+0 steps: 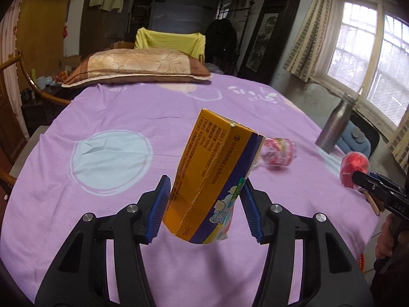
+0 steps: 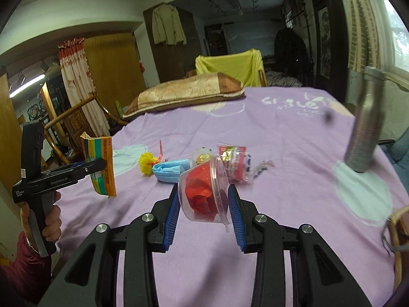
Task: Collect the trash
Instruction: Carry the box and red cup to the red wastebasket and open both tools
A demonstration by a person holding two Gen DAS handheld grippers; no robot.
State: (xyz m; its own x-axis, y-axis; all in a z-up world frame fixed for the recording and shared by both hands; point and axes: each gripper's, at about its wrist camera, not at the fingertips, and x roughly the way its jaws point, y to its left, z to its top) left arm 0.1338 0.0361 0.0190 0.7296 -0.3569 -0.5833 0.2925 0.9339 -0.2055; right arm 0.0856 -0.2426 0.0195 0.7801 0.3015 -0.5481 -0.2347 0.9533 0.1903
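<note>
My left gripper (image 1: 204, 194) is shut on a crushed orange and purple cardboard box (image 1: 212, 176), held above the purple bedspread (image 1: 115, 117); the box also shows in the right wrist view (image 2: 101, 165). My right gripper (image 2: 203, 199) is shut on a clear plastic cup with red material inside (image 2: 205, 194), also seen at the right of the left wrist view (image 1: 354, 170). On the bedspread lie a pink wrapper (image 2: 235, 162), a blue face mask (image 2: 170, 172), a yellow spiky ball (image 2: 147, 162) and a small round capsule (image 2: 202, 156).
A steel bottle (image 2: 365, 130) stands on the bed at the right, near the window (image 1: 370, 58). A pillow (image 1: 138, 69) lies at the far end. A wooden chair (image 2: 74, 122) stands left of the bed.
</note>
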